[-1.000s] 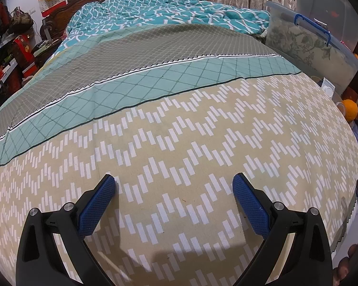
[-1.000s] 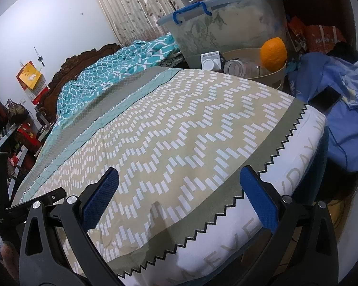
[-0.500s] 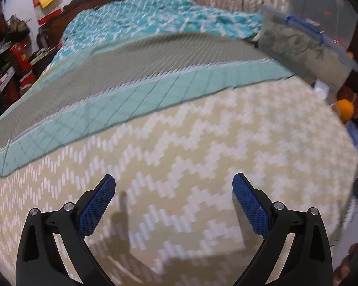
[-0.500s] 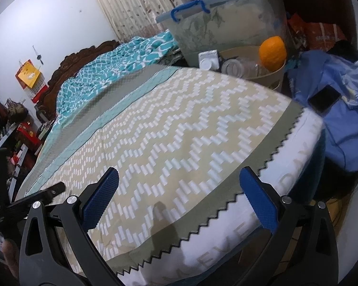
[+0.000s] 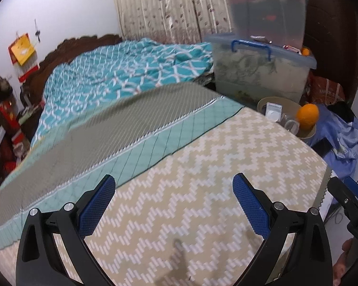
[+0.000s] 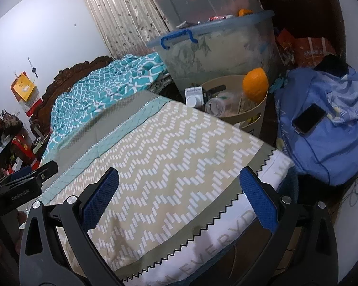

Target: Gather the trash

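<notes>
Beige bin (image 6: 255, 116) just beyond bedspread (image 6: 179, 157) edge, both grippers wide, empty.

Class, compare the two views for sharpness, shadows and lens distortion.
Left wrist view: soft blur on the turquoise patterned quilt; a faint shadow falls on the beige zigzag bedsheet. Right wrist view: sharper, with the orange fruit crisp. Both: fisheye bending, dark corners.

Beige-and-white zigzag bedspread (image 5: 202, 166)

white wall (image 5: 71, 4), leaf-print curtains (image 5: 164, 7), carved dark headboard (image 5: 83, 45), bed (image 5: 202, 166) under chevron sheet.
</notes>
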`<action>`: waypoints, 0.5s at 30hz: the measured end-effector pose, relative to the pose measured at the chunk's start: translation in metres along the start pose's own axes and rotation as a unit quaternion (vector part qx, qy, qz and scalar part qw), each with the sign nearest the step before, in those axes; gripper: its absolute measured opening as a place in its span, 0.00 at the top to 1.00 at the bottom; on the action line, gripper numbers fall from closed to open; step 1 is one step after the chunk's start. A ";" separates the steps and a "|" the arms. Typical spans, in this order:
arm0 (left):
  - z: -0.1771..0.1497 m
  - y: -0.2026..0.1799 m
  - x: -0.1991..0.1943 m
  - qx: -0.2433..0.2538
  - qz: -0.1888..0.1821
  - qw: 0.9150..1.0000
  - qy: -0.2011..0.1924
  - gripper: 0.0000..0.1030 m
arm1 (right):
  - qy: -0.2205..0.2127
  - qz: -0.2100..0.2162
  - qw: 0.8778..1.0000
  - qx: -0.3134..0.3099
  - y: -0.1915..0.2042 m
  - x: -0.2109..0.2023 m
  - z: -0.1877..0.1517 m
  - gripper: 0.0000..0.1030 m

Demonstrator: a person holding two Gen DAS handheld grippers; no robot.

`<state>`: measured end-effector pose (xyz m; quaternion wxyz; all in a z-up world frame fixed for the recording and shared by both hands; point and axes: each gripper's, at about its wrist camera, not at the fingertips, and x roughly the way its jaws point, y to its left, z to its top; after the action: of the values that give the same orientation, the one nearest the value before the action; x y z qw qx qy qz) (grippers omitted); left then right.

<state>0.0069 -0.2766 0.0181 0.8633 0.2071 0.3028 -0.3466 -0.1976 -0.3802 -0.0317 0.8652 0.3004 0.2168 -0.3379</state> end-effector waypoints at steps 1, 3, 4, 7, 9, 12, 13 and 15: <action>0.002 -0.001 -0.001 0.001 -0.003 1.000 -0.002 0.08 | -0.001 -0.001 1.000 0.001 0.000 -0.002 0.002 0.03; 0.006 -0.005 -0.001 0.004 -0.010 1.000 0.000 0.08 | -0.002 -0.003 1.000 0.002 0.000 -0.004 0.005 0.03; 0.008 -0.006 -0.001 0.004 -0.011 1.000 0.000 0.08 | -0.002 -0.003 1.000 0.003 0.000 -0.006 0.006 0.03; 0.010 -0.007 -0.004 0.003 -0.014 1.000 -0.001 0.08 | -0.005 -0.002 1.000 0.007 -0.001 -0.010 0.008 0.03; 0.010 -0.007 -0.004 0.004 -0.014 1.000 -0.001 0.08 | -0.004 -0.002 1.000 0.008 -0.001 -0.011 0.008 0.03; 0.011 -0.007 -0.005 0.004 -0.008 1.000 -0.003 0.08 | -0.004 -0.002 1.000 0.007 0.000 -0.011 0.009 0.03; 0.011 -0.007 -0.006 0.004 -0.007 1.000 -0.005 0.08 | -0.004 -0.002 1.000 0.007 0.000 -0.011 0.009 0.03; 0.010 -0.008 -0.007 0.005 -0.003 1.000 -0.005 0.08 | -0.005 -0.001 1.000 0.007 0.000 -0.012 0.009 0.03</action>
<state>0.0011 -0.2841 0.0287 0.8627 0.2086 0.2971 -0.3520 -0.2040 -0.3810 -0.0186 0.8637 0.3047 0.2105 -0.3419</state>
